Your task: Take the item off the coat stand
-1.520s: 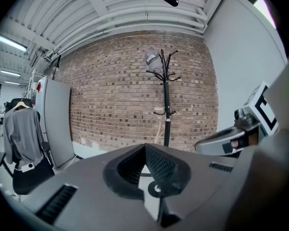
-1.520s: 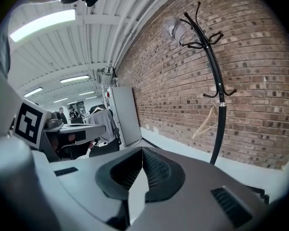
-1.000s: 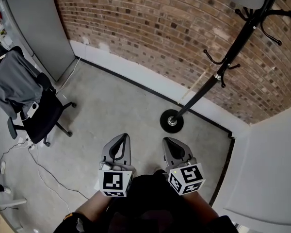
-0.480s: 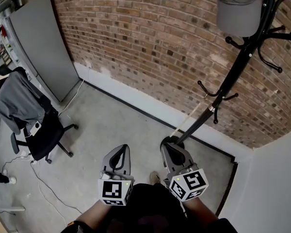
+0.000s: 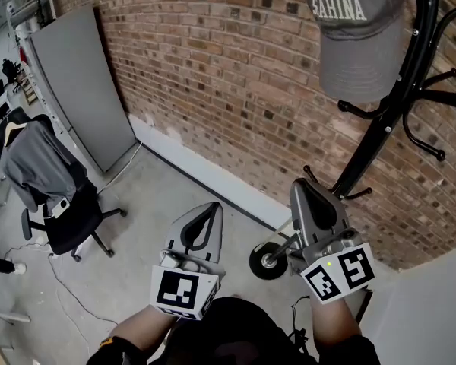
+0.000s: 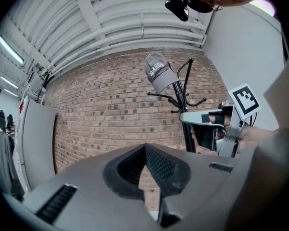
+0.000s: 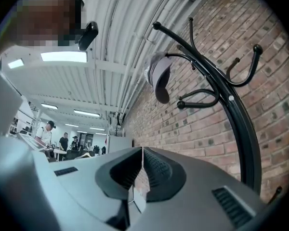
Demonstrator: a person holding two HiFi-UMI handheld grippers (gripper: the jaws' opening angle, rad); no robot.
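Cap [image 5: 361, 40] hangs high on the coat stand [image 5: 395, 105] in front of the brick wall [image 5: 235, 74], well above both claws, so we judge the step in hand to be the reach. We should raise the right claw [image 5: 304, 188] toward the cap's lower edge, spread it before arriving, pinch the fabric and lift straight up off the hook rather than tug sideways and rock the stand. At present our right claw is pressed together, empty and touching nothing, and the left claw [image 5: 204, 211] is likewise closed tip to tip with nothing in it.
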